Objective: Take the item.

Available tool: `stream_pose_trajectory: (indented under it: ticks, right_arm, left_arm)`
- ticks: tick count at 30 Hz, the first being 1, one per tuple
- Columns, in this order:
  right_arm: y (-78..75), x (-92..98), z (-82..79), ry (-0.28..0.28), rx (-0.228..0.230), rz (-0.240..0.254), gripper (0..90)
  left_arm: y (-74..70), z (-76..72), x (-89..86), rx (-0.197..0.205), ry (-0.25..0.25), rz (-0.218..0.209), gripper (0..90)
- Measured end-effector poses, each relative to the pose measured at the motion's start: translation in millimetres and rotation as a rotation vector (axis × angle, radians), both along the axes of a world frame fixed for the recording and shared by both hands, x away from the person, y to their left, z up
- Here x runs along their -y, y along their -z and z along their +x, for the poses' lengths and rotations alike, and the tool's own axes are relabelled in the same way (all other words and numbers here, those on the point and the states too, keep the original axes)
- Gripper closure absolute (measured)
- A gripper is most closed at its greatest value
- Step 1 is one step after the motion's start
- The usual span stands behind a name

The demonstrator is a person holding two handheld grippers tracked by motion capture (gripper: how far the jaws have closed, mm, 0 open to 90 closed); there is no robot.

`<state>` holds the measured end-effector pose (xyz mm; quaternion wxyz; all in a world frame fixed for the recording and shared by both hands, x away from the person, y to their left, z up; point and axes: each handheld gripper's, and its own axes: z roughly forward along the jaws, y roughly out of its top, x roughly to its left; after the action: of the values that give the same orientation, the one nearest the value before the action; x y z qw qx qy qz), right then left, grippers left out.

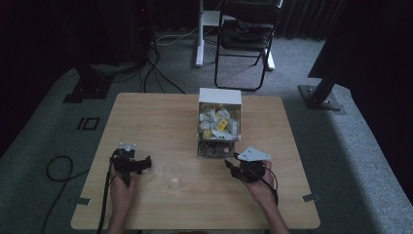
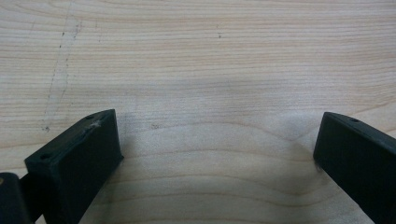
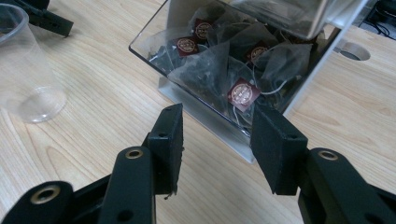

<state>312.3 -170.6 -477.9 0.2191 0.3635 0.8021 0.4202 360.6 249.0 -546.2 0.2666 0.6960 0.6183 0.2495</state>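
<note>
A clear two-level dispenser [image 1: 219, 97] stands at the table's middle back. Its upper level holds white and yellow packets [image 1: 217, 123]. Its lower clear tray [image 3: 154, 44] holds several dark pyramid tea bags [image 3: 210, 70] with maroon round tags. My right gripper [image 3: 217, 116] is open just in front of that tray, a little above the table, with nothing between its jaws; from above, the right gripper [image 1: 231, 160] sits at the tray's front right. An empty clear plastic cup [image 1: 173, 175] stands between the hands. My left gripper [image 2: 218, 119] is open over bare wood, left of the cup.
The wooden table [image 1: 146, 122] has bare room at the left and back. Beyond its far edge stand a black folding chair [image 1: 246, 39] and a white stand [image 1: 199, 34]. Cables [image 1: 160, 73] lie on the grey carpet.
</note>
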Motion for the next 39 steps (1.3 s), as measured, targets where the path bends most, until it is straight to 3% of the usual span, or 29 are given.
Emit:
stream_pose_trajectory:
  ticks: [16,22,39]
  right_arm:
    - [3.2,-12.4,8.7,-0.015,0.007,-0.001,53.4]
    - [5.9,-20.2,12.5,-0.034,0.023,-0.024,53.1]
    - [10.2,-27.5,23.3,-0.054,-0.033,-0.015,57.8]
  left_arm:
    - [0.0,0.0,0.0,0.0,0.0,0.0,1.2]
    - [0.0,0.0,0.0,0.0,0.0,0.0,1.2]
    - [0.0,0.0,0.0,0.0,0.0,0.0,1.2]
